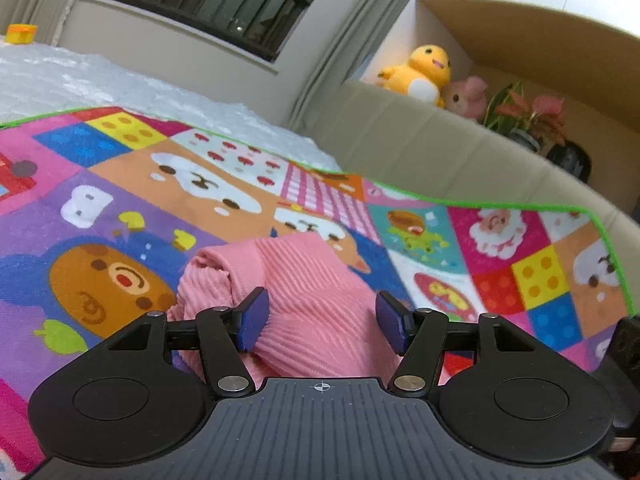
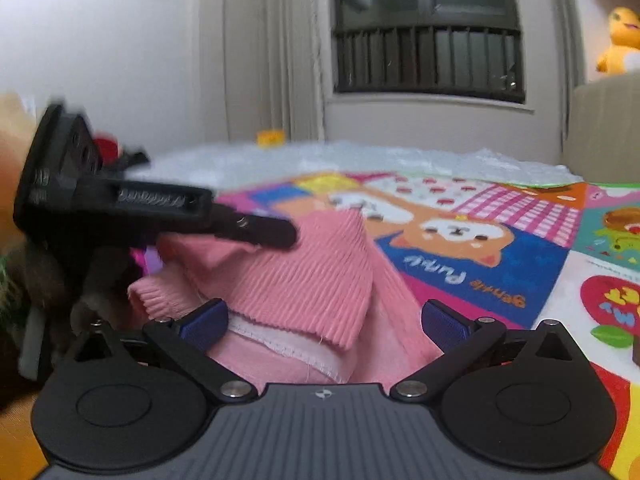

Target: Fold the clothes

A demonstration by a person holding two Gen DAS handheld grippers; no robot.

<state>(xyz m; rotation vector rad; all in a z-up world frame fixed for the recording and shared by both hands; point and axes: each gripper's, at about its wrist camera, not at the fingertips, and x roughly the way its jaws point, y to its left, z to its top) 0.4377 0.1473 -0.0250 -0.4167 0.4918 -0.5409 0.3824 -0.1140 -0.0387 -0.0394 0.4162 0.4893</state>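
Two grippers are working close over a pink ribbed garment (image 1: 304, 296), and we are holding both with jaws spread wide. Our left gripper (image 1: 320, 322) is straddling a bunched fold of the cloth, its blue pads (image 1: 253, 320) apart on either side and not clamping it. Our right gripper (image 2: 326, 322) is hanging open above a turned-over edge showing a pale seam. We are seeing the garment lying crumpled on a bright cartoon play mat (image 1: 520, 272). Beyond the mat, a white textured cover (image 1: 80, 84) is stretching toward a barred window (image 2: 428, 28), with a yellow plush toy (image 1: 426, 74) sitting farther off.
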